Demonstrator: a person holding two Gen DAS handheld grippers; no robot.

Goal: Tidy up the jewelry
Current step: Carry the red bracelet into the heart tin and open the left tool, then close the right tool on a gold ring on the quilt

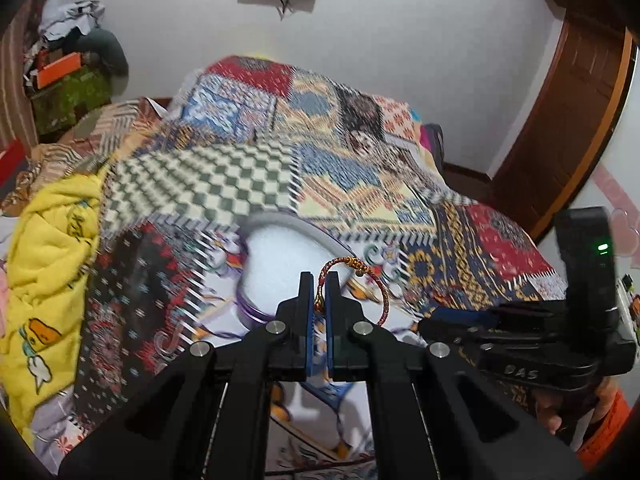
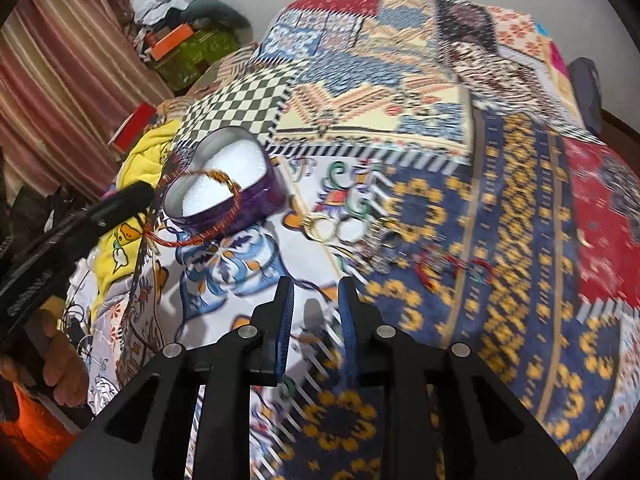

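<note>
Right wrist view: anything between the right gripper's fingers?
No. The right gripper has its fingers apart with only the patterned bedspread showing through the gap; the red braided bracelet hangs from the left gripper.

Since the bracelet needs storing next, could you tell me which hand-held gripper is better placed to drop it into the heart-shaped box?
Left. The left hand-held gripper already pinches the red braided bracelet beside the open heart-shaped box; the right is empty.

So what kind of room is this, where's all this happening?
Most likely a bedroom in a home. The work surface is a bed spread with a patchwork quilt, a wooden door stands off to one side, and striped curtains hang beside a pile of boxes and clothes.
</note>
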